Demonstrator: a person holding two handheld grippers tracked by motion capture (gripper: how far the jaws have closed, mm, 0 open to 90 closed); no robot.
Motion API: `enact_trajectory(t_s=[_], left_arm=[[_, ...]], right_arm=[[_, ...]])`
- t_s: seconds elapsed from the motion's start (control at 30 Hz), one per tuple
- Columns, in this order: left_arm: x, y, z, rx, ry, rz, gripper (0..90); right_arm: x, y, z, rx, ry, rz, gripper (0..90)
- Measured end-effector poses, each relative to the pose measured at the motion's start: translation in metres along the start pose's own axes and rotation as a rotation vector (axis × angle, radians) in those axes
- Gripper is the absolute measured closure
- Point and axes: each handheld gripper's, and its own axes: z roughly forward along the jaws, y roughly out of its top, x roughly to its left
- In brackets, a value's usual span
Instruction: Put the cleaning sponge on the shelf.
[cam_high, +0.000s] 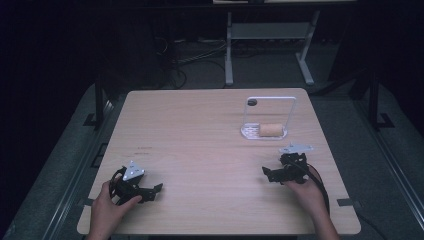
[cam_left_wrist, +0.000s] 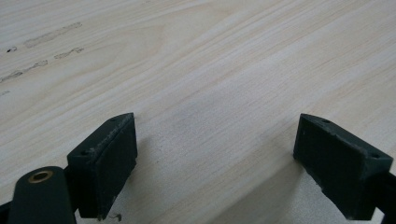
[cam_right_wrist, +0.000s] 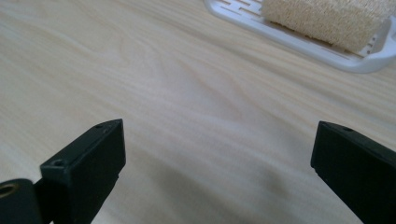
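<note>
A tan sponge (cam_high: 270, 130) lies on a white slatted tray (cam_high: 248, 132) with a tall wire handle at the table's back right. The right gripper view shows the sponge (cam_right_wrist: 327, 21) and the tray (cam_right_wrist: 299, 42) at its top right. My right gripper (cam_high: 270, 175) rests near the table's front right, below the tray, and stands open (cam_right_wrist: 217, 158) with bare wood between its jaws. My left gripper (cam_high: 152, 192) rests at the front left, held by a hand, and is also open (cam_left_wrist: 215, 158) over bare wood.
The light wooden table (cam_high: 200, 145) has faint dark marks (cam_high: 142, 151) left of centre, seen also as smudged marks (cam_left_wrist: 46, 39) in the left gripper view. Beyond the table lie a dark floor, cables and a white desk frame (cam_high: 265, 45).
</note>
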Motion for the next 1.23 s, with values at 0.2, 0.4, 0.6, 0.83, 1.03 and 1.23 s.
enact_trajectory(t_s=[0.2, 0.4, 0.6, 0.83, 1.03, 1.23], left_arm=[[0.0, 0.0, 0.0, 0.0, 0.0, 0.0, 13.0], [0.0, 0.0, 0.0, 0.0, 0.0, 0.0, 13.0], [0.0, 0.0, 0.0, 0.0, 0.0, 0.0, 13.0], [0.0, 0.0, 0.0, 0.0, 0.0, 0.0, 12.9], [0.0, 0.0, 0.0, 0.0, 0.0, 0.0, 12.9], [0.0, 0.0, 0.0, 0.0, 0.001, 0.0, 12.9]], right_arm=[[0.008, -0.013, -0.008, -0.004, 0.014, -0.015, 3.0], [0.016, -0.024, -0.013, 0.001, 0.029, -0.027, 3.0], [0.025, -0.035, -0.012, 0.011, 0.053, -0.054, 3.0], [0.043, -0.043, -0.011, 0.01, 0.086, -0.081, 2.8], [0.048, -0.045, -0.012, 0.013, 0.093, -0.087, 2.9], [0.048, -0.045, -0.012, 0.013, 0.093, -0.088, 2.8]])
